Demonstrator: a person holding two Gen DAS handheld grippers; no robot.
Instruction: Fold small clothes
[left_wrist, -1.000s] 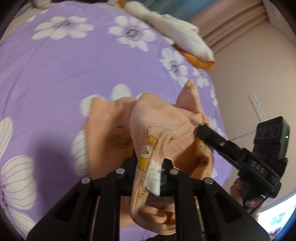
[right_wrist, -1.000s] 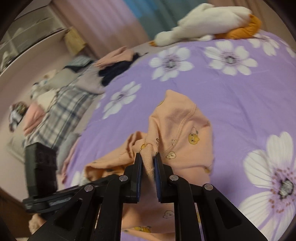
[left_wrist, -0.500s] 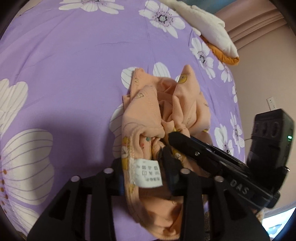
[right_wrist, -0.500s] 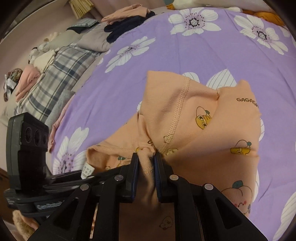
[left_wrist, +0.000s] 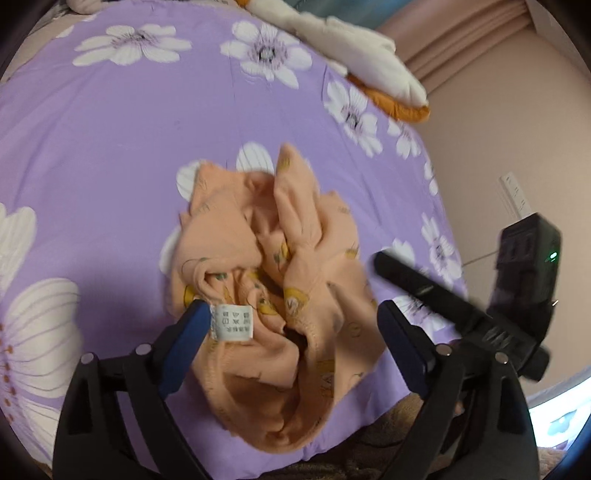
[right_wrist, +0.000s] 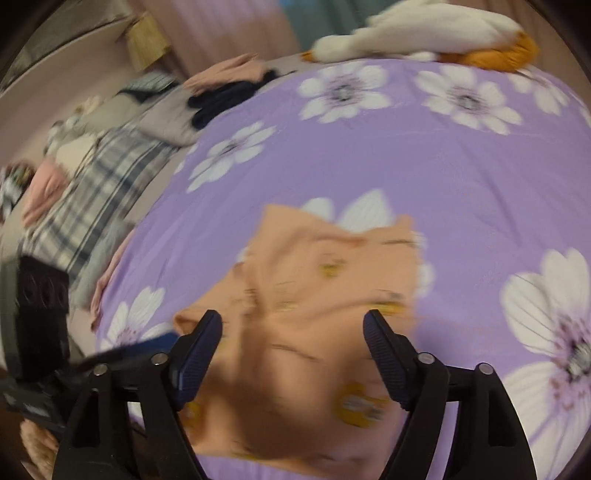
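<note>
- Trouble first: the peach garment (left_wrist: 273, 280) lies in a crumpled heap on the purple flowered bed (left_wrist: 110, 147), near the bed's front edge, with no clean fold line showing. Any fold made from this heap would, I judge, come out lopsided, because layers are bunched over one another.
- Grabbing blindly could pinch two or three layers at once; then the cloth would lift as a lump instead of opening flat.
- The white care label (left_wrist: 232, 321) sits right against the inner face of one finger of the left tongs (left_wrist: 290, 319); a closing pinch there might catch only the label and the hem beside it, and the rest would drag.
- Part of the garment hangs close to the bed's edge, so a careless pull toward the person might slide it off.
- Left tongs: spread wide, gripping nothing. The garment lies between and below the fingers, and one finger looks to brush the label.
- Right tongs (right_wrist: 293, 330): also spread wide and released. Peach cloth fills the gap beneath them, but the view is motion-blurred, so I cannot tell whether the fingers touch the fabric.
- From the left side, the right tongs appear as a dark bar just beside the heap.
</note>
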